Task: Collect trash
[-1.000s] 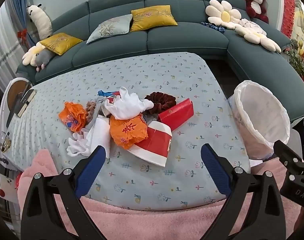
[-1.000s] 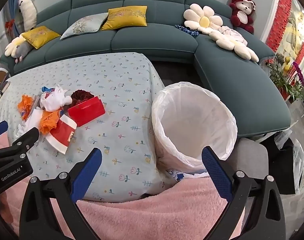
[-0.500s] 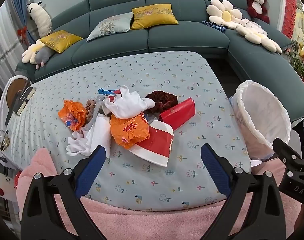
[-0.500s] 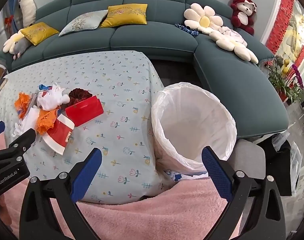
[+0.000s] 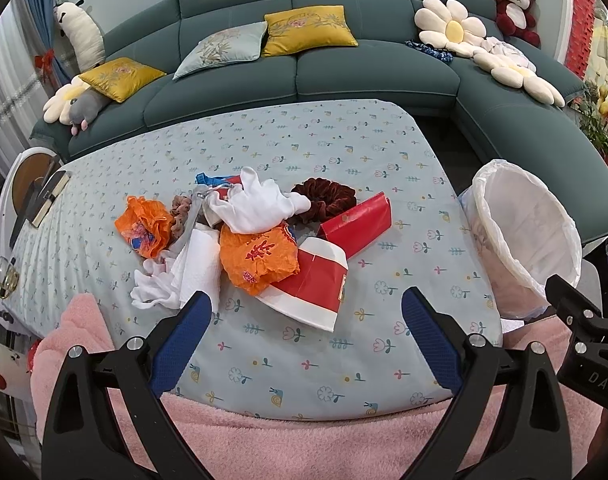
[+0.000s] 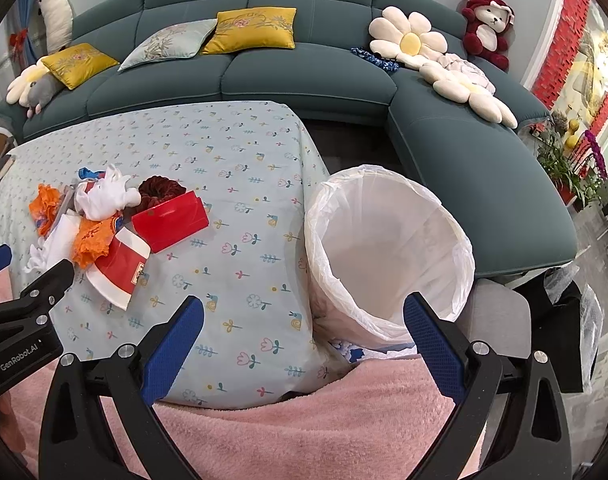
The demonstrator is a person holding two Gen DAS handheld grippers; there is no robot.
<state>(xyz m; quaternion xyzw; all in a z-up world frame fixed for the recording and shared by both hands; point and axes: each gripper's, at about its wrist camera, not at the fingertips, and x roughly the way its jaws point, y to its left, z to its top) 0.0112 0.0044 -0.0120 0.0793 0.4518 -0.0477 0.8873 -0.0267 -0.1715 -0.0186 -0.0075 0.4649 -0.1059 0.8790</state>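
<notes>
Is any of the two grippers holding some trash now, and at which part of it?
Nothing is held. The left gripper and the right gripper are both open and empty; the trash pile lies untouched on the table.

A teal corner sofa (image 5: pixel 304 68) runs from ten to three o'clock, with yellow cushions (image 5: pixel 309 30) and flower pillows (image 5: pixel 451 30) on it. A red brick wall (image 6: pixel 559 68) stands at two o'clock, and curtains (image 5: pixel 8 80) hang at nine.
</notes>
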